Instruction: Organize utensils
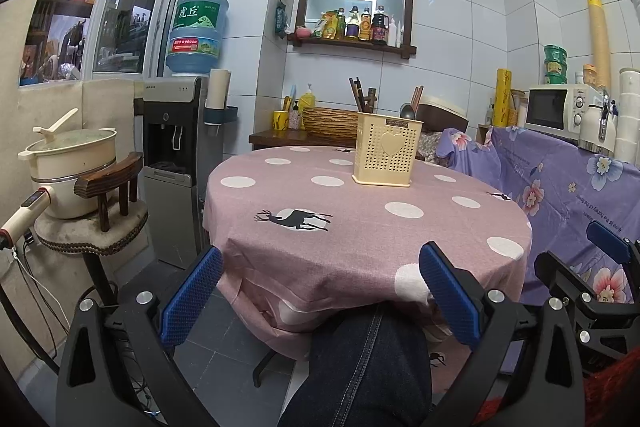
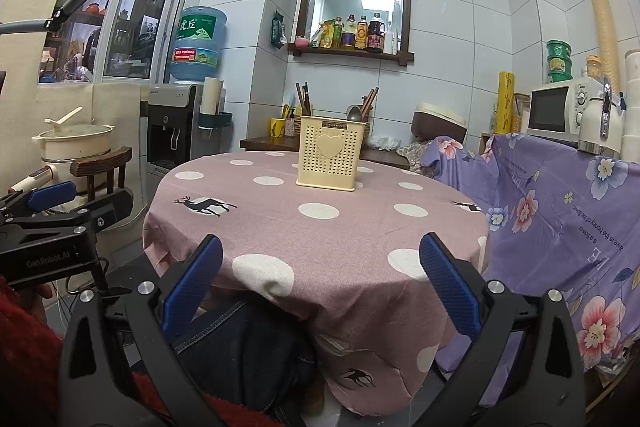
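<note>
A cream perforated utensil holder (image 1: 387,155) (image 2: 331,155) with a heart on its front stands on the far part of the round table (image 1: 352,231) (image 2: 320,227), which wears a pink dotted cloth. Dark chopsticks (image 1: 357,94) (image 2: 303,98) rise from its left side, a metal spoon (image 1: 408,111) (image 2: 353,112) and wooden chopsticks (image 2: 369,103) from its right. My left gripper (image 1: 322,259) hangs open and empty before the table's near edge. My right gripper (image 2: 322,253) is open and empty too, also short of the near edge.
A purple floral cloth (image 2: 560,219) covers furniture on the right, with a microwave (image 2: 560,109) on top. On the left stand a water dispenser (image 1: 176,155) and a pot (image 1: 72,155) on a stool. A person's denim-clad leg (image 1: 360,359) sits under the table edge.
</note>
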Motion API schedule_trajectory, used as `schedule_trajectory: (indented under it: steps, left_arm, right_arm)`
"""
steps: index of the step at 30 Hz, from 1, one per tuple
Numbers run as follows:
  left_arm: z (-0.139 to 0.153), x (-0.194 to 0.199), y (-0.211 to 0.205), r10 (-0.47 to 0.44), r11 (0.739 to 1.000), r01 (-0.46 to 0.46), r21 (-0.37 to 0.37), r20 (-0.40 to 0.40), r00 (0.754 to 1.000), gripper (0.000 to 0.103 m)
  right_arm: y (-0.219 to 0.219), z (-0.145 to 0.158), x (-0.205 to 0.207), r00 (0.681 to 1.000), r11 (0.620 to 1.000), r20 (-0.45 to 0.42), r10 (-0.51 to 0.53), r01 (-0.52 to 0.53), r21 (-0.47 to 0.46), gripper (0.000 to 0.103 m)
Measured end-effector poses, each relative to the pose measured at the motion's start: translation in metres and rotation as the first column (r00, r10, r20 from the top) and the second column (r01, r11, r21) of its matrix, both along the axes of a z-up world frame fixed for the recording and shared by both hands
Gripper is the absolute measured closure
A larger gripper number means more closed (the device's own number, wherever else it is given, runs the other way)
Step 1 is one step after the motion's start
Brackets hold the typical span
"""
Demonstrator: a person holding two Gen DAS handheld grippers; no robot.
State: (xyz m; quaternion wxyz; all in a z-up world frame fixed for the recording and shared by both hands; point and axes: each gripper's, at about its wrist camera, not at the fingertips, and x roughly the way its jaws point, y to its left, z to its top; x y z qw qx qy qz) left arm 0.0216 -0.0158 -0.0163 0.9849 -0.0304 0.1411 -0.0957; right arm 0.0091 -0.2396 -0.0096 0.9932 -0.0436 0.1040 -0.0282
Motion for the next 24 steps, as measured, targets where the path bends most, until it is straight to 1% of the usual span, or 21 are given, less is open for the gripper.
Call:
schedule_trajectory:
  steps: [11,16,24]
  left_arm:
    - [0.0,0.0003,0.0005,0.0,1.0,0.0,-0.001,0.001,1.0,0.005]
    - [-0.0022,0.0005,-0.004,-0.017,1.0,0.016,-0.01,-0.017,1.0,0.005]
    - [-0.0049,-0.0039,-0.0088,0.005,1.0,-0.005,-0.015,-0.021,1.0,0.005]
  right_arm:
    - [-0.0006,0.0001,0.0005,1.0,1.0,-0.001,0.001,-0.001,0.0,0.006]
    - [-0.0006,0.0001,0.0003,1.0,1.0,0.0,0.0,0.0,-0.001,0.006]
    - [-0.0017,0.0,0.0004,1.0,1.0,-0.002,0.001,-0.001,-0.001,0.006]
